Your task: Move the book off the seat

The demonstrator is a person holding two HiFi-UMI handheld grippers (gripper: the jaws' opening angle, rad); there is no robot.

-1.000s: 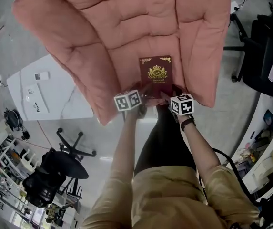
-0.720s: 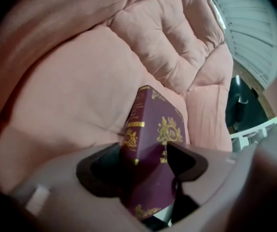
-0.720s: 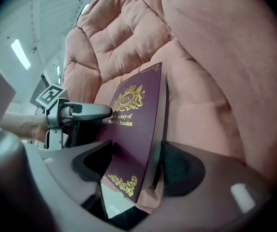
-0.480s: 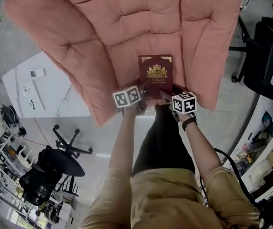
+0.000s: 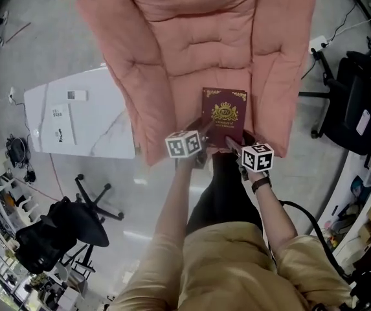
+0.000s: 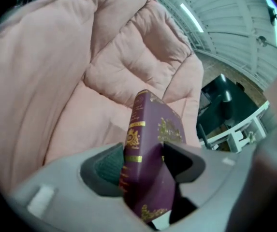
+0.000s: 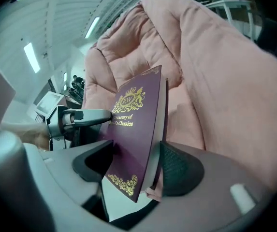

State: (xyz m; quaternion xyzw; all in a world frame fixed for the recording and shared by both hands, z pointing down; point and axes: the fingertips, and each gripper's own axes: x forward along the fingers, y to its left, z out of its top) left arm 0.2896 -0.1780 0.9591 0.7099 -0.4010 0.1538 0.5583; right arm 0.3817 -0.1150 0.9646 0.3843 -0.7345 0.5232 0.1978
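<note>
The book (image 5: 224, 114), a stiff hardback with slick covers, lies near the front edge of the seat (image 5: 219, 76). The left fingers (image 6: 110, 164) are closing on its spine corner, and the right fingers (image 7: 177, 170) clamp the other near corner. It is probably light but could slip, so grip deep.

We see the book (image 5: 224, 115) in deep maroon, with a gold crest, gold lettering and gold scrollwork at its corners, and gold bands on its spine. The seat (image 5: 198, 37) under it is salmon pink all over, quilted into puffy panels by stitched lines. Left of the seat, the table (image 5: 101, 128) is white with faint grey veining. Right of the seat, an office chair (image 5: 350, 109) is black. Below the seat are black trousers (image 5: 221, 193) and a khaki shirt (image 5: 230, 264).
</note>
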